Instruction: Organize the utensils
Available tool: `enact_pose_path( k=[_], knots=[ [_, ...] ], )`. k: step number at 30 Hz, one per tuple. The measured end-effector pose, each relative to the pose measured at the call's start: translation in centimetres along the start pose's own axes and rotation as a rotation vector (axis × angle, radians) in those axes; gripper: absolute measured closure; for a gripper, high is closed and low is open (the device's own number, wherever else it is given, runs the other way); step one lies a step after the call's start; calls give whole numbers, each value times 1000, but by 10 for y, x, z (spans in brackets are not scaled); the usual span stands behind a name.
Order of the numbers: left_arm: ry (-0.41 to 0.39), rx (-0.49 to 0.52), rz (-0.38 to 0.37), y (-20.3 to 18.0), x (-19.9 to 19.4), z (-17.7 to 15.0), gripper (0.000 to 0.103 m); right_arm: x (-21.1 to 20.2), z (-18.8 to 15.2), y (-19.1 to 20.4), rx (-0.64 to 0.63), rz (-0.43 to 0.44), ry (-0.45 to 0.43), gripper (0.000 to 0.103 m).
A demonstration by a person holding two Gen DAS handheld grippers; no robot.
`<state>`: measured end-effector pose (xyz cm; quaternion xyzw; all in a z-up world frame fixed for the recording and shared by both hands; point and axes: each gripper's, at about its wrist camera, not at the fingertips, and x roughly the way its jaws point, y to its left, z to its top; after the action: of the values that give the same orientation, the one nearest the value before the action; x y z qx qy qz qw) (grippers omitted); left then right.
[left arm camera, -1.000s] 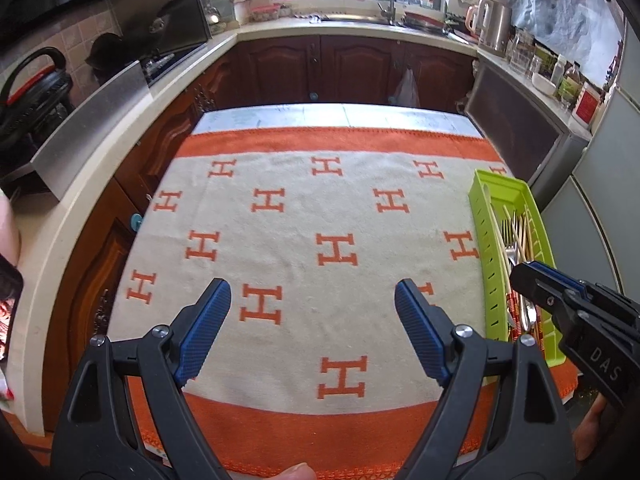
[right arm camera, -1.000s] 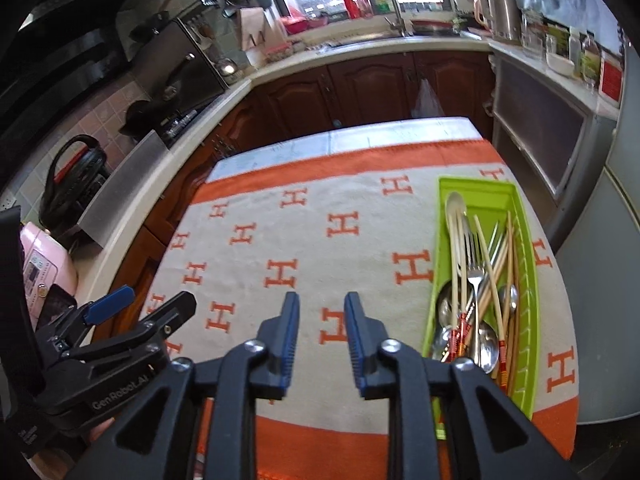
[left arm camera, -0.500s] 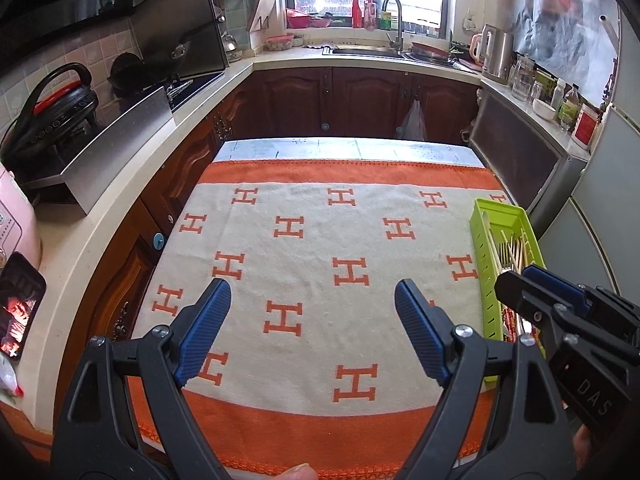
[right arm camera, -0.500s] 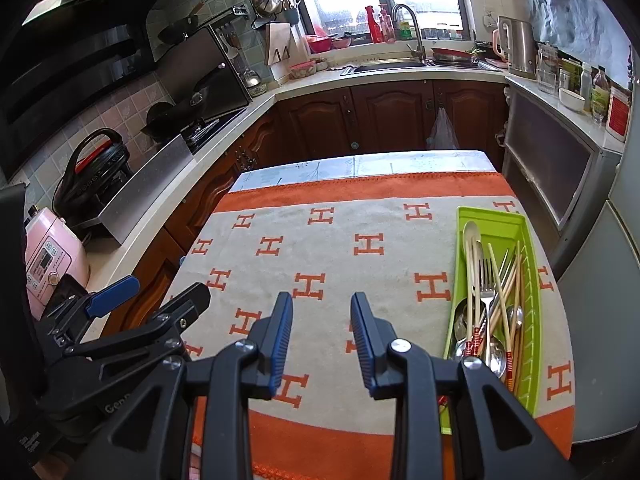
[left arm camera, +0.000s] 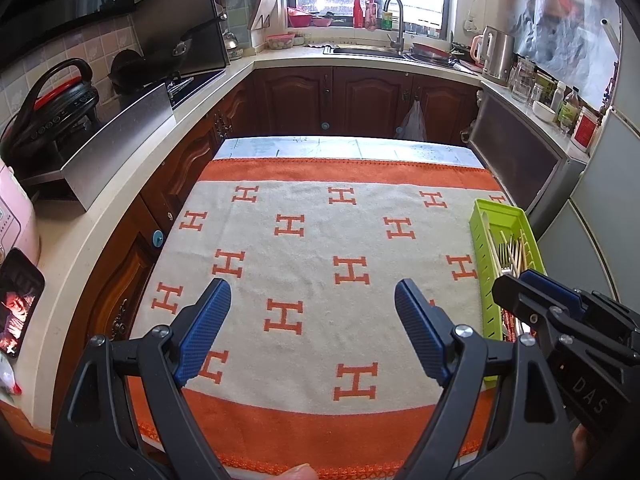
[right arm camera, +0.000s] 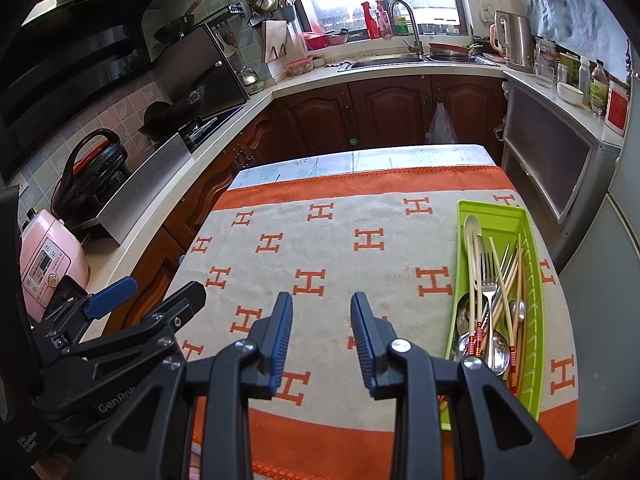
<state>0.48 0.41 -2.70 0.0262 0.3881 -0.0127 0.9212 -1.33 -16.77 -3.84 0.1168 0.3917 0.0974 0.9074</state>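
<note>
Both grippers hang over the near edge of the table with nothing between their blue pads. Right gripper (right arm camera: pixel 321 336): its jaws stand a modest way apart, empty, over the cloth just left of the green tray (right arm camera: pixel 532 364). Left gripper (left arm camera: pixel 313 328): its jaws are spread wide, also empty, above the middle of the cloth.

The utensils (right arm camera: pixel 486 300) all lie lengthwise in that lime-green tray, which sits along the right edge of the table. Among them are a metal fork (right arm camera: pixel 489 276), several metal spoons with their bowls at the near end, pale wooden chopsticks (right arm camera: pixel 505 276) lying crossed over the metal pieces, and a pale long-handled spoon (right arm camera: pixel 472 228) reaching to the far end. Some handles carry red and white banding near the tray's near end.

Under the tray is a beige tablecloth (left arm camera: pixel 312 248) patterned with orange H shapes and bordered in orange. Beyond the table run dark wooden cabinets (left arm camera: pixel 360 96), a sink with a tap (left arm camera: pixel 394 20) under the window, and a steel kettle (left arm camera: pixel 498 56) on the right counter.
</note>
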Motion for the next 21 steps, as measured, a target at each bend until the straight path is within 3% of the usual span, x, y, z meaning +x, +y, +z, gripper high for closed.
enact_pose_path(
  k=[21],
  knots=[
    [3, -7, -1, 2, 0, -1, 21, 1, 0, 0, -2, -1, 3, 73]
  ],
)
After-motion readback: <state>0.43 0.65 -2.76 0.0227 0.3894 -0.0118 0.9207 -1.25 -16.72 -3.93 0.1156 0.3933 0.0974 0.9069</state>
